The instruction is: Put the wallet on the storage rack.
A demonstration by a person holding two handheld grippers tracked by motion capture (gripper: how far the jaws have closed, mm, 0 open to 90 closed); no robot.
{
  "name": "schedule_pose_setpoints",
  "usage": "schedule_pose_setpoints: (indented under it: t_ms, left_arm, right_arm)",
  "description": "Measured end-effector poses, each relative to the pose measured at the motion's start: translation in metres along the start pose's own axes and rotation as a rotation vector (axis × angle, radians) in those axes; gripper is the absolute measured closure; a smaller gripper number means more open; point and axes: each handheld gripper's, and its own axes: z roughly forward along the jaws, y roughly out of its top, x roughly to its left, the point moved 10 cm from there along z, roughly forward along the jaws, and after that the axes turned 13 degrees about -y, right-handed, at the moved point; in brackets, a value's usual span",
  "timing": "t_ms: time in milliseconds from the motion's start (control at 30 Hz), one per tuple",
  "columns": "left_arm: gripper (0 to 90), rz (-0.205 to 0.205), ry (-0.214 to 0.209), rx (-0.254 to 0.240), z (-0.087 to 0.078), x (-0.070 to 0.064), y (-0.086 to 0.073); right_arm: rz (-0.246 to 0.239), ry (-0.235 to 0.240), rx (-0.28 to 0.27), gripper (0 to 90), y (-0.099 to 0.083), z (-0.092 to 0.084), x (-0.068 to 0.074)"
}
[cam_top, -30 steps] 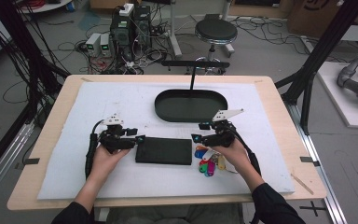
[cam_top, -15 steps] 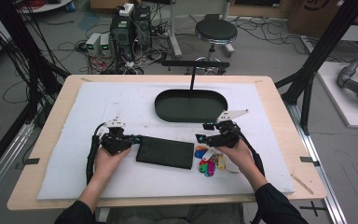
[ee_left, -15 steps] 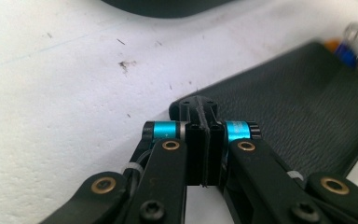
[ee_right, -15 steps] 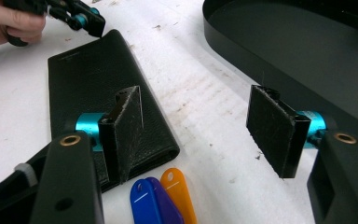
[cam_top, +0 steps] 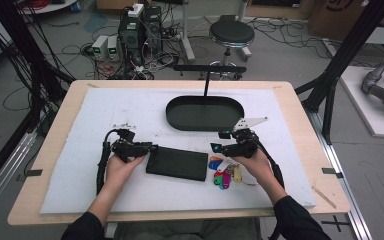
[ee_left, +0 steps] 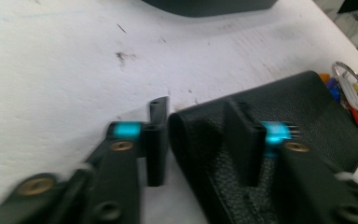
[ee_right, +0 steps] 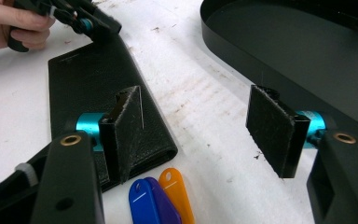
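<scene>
From my desk, the high view looks forward and down from above the near edge of the table [cam_top: 300,100], far enough off to take in floor at 12 o'clock. My left gripper view sits low and very close, facing the black wallet [ee_left: 279,121] at 3 o'clock. The right gripper view, equally close, shares that wallet [ee_right: 93,79] at 10 o'clock, with the black tray [ee_right: 298,51] at 1 o'clock.

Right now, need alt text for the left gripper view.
The left hand-held gripper straddles the edge of a black wallet on a white mat, jaws just reopened, one pad on the wallet, one beside it. A bunch of coloured key tags lies beyond the wallet.
</scene>
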Motion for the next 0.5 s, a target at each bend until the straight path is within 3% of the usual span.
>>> schedule_pose_setpoints:
  t_ms: [33,133,233,500]
  left_arm:
    - [65.9,0.005,0.018,-0.001,-0.001,-0.001,0.001]
    - [77.3,0.016,0.015,-0.012,-0.004,-0.001,0.002]
    - [83.6,0.067,0.024,-0.025,-0.005,-0.003,0.003]
    - [85.3,0.155,0.002,-0.057,-0.006,-0.011,0.008]
  right_arm:
    - [0.0,0.0,-0.003,37.1,0.0,0.0,0.0]
    - [0.001,-0.005,-0.005,37.3,0.001,0.0,-0.002]
    - [0.0,-0.003,-0.009,37.4,0.001,0.0,-0.002]
    - [0.002,0.007,0.0,37.5,0.0,0.0,0.0]
